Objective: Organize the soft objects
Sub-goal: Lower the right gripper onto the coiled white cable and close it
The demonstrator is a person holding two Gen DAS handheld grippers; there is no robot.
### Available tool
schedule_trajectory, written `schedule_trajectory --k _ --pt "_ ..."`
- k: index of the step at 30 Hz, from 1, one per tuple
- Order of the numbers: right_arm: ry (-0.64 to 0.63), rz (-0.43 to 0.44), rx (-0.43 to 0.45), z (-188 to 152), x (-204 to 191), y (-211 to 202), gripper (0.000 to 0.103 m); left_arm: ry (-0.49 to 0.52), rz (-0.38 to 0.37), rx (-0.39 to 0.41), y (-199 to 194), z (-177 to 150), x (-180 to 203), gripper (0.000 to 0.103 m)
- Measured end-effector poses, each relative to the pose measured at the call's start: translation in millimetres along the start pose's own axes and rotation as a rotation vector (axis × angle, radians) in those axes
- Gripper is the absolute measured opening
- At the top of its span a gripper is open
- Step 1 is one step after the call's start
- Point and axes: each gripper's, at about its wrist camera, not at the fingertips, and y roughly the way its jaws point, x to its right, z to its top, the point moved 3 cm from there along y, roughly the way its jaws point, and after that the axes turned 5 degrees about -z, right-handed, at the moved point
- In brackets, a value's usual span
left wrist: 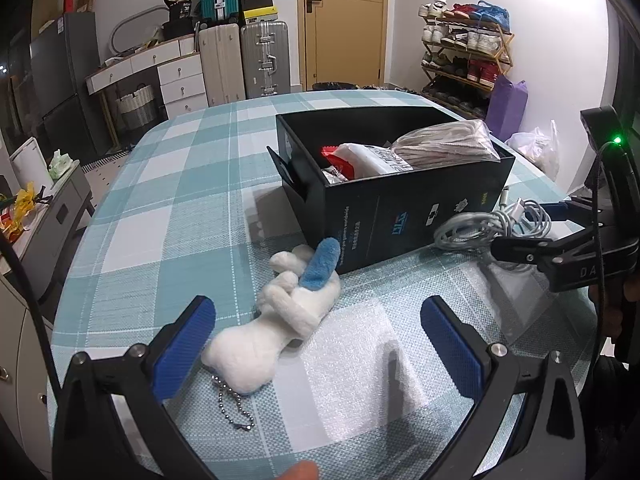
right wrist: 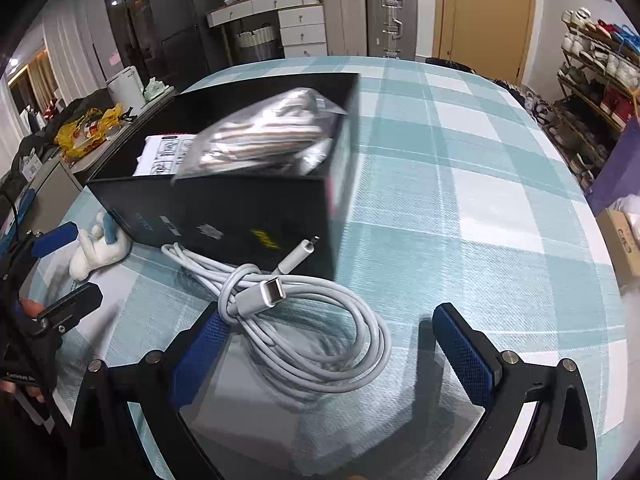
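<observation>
A white plush toy (left wrist: 276,320) with a blue ear and a bead chain lies on the checked tablecloth, partly between the blue pads of my open left gripper (left wrist: 320,344); it shows small in the right wrist view as the plush toy (right wrist: 100,248). A black box (left wrist: 400,208) behind it holds bagged soft items (left wrist: 444,144). A coiled white cable (right wrist: 304,320) lies against the black box (right wrist: 240,208), its loops between the pads of my open right gripper (right wrist: 332,344). The right gripper also appears at the right edge (left wrist: 532,236).
A sheet of bubble wrap (left wrist: 360,360) lies flat under the left gripper. The round table (right wrist: 480,184) has bare cloth to the right of the box. Suitcases (left wrist: 248,60), drawers, a shoe rack (left wrist: 464,48) and a door (left wrist: 344,20) stand behind.
</observation>
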Motion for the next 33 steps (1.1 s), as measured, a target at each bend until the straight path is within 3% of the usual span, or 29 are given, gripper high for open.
schedule_trajectory --k 12,14,23,33 --pt "0.003 0.058 0.024 -4.0 -4.2 -1.0 0.101 -0.01 -0.002 -0.008 2.5 -0.4 -1.2 0.103" --pt "-0.001 0.061 0.03 -3.7 -5.2 -1.6 0.09 -0.009 0.0 -0.008 2.6 -0.3 -1.2 0.103" --pt "-0.019 0.111 0.042 -5.6 1.3 -8.8 0.075 -0.015 -0.003 -0.011 4.3 -1.4 -2.0 0.103" --pt "-0.032 0.162 0.07 -12.8 6.3 -21.6 0.072 -0.035 -0.01 -0.024 6.6 -2.8 -6.1 0.103"
